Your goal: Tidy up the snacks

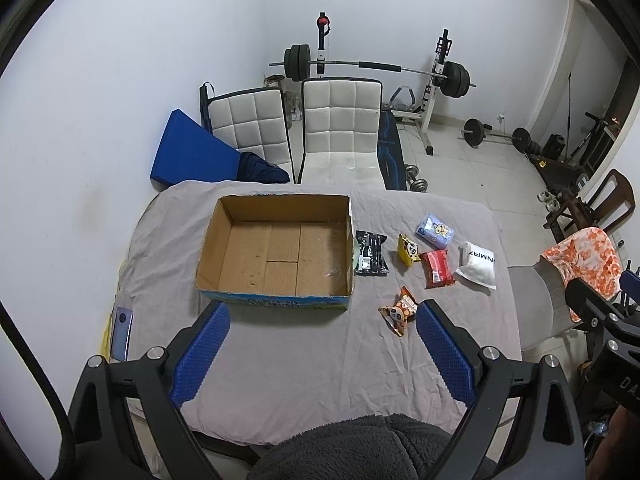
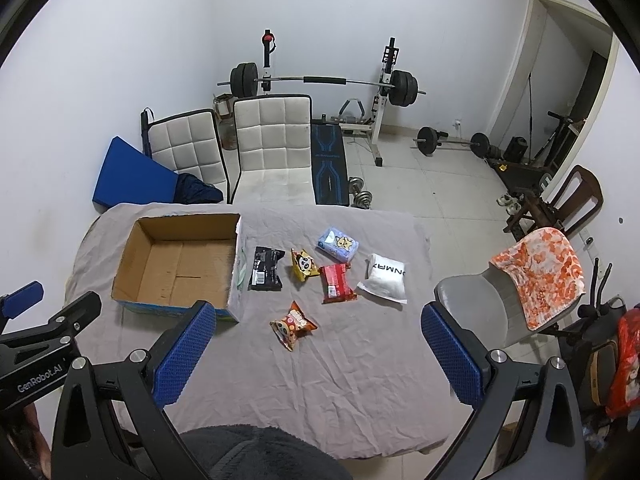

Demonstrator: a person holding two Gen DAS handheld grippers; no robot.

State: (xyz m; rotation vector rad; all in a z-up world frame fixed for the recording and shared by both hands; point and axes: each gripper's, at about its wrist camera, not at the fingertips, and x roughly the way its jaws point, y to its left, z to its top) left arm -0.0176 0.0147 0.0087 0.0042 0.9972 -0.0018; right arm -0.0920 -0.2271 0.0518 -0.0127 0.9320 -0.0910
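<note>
Left tongs (image 1: 323, 316) and right tongs (image 2: 319, 320), both open and empty, above desk (image 2: 320, 380); cardboard box (image 1: 276, 248) beside six snack packets (image 2: 326, 280).

The left gripper (image 1: 323, 318) hangs tilted downward, its blue fingers (image 1: 202, 352) spread wide and holding nothing. Beside it, the right gripper (image 2: 319, 322) slants down the same way, jaws wide apart and bare

Six snack packets (image 2: 298, 280) lie scattered flat on grey cloth, right of an empty open cardboard box (image 2: 176, 266).
</note>
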